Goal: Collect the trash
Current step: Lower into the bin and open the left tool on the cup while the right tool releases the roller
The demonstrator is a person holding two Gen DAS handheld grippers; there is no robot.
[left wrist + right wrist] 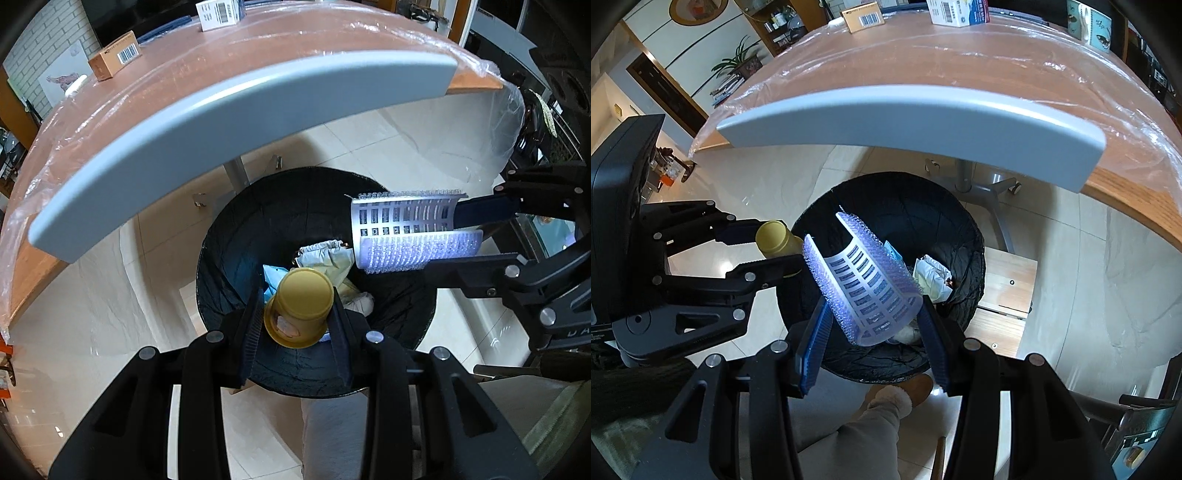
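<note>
A black-lined trash bin (236, 254) stands on the tiled floor under the table edge; it also shows in the right wrist view (916, 214). Crumpled paper and wrappers (325, 258) lie inside it. My left gripper (295, 314) is shut on a yellow cup (299, 306), held upside down over the bin. My right gripper (875, 325) is shut on a white perforated plastic sheet with bubble-wrap edges (864, 280), also over the bin. The sheet shows at the right in the left wrist view (410, 229), and the cup at the left in the right wrist view (775, 240).
A wooden table under clear plastic film (221, 70) with a grey edge bar (240, 122) overhangs the bin. A brown box (114, 55) and a white box (218, 13) sit on it. A grey table leg (964, 173) and a wooden stool (1008, 284) stand nearby.
</note>
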